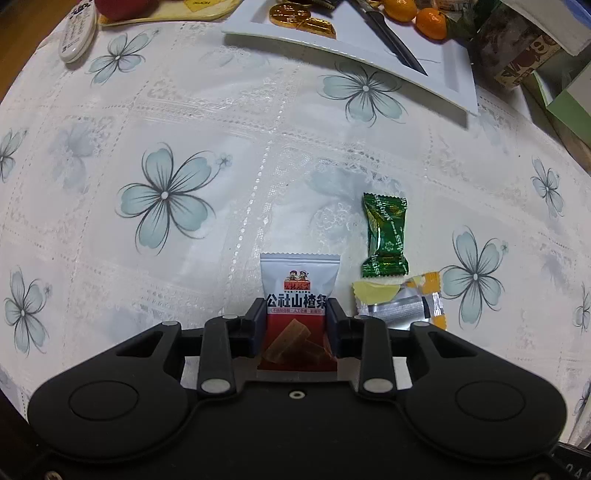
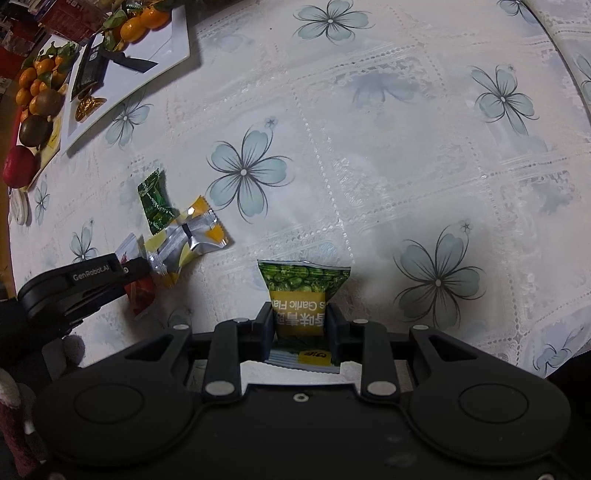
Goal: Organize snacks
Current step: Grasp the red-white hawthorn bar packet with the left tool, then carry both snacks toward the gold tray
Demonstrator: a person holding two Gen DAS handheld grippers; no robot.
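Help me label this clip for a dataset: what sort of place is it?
Most likely a home dining table: a floral lace-pattern tablecloth, a white tray with mandarins and a knife, and a remote control nearby.

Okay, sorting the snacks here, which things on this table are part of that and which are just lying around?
Part of the job:
hawthorn strip packet between left gripper fingers
green pea packet in right gripper
green candy
yellow-silver packet
white tray

Lying about:
remote control
knife
tangerines
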